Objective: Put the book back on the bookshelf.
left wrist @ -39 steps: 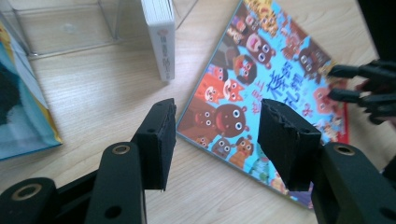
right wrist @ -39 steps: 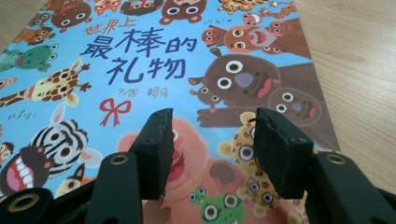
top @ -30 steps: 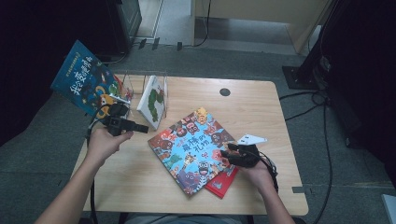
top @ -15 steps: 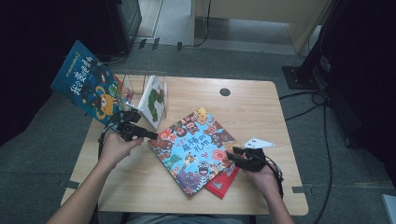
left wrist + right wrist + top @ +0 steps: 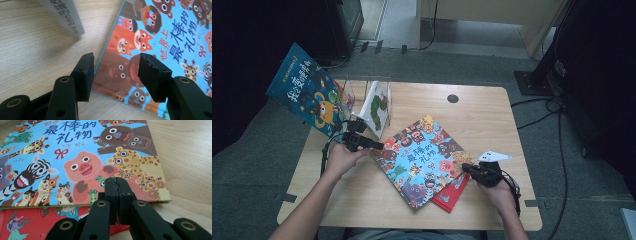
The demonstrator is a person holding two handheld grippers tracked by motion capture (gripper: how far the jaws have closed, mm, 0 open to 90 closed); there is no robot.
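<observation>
2 jaws apart, left hand-held gripper [image 5: 115, 75] straddling animal book [image 5: 160, 50] edge

Light wooden table [image 5: 492, 112] on grey carpet floor [image 5: 257, 165], dim dark surroundings.

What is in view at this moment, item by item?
animal picture book: one, blue cover, flat at table centre.
red book: one, red, lying under the animal picture book.
green-and-white book: one, upright in the clear rack.
clear rack: one, transparent, table's far left.
dark blue book: one, leaning off the table's left edge.
table: one, light wood.
left hand-held gripper: black, open at the animal picture book's corner.
right hand-held gripper: black, shut, empty, over the books' edge.
</observation>
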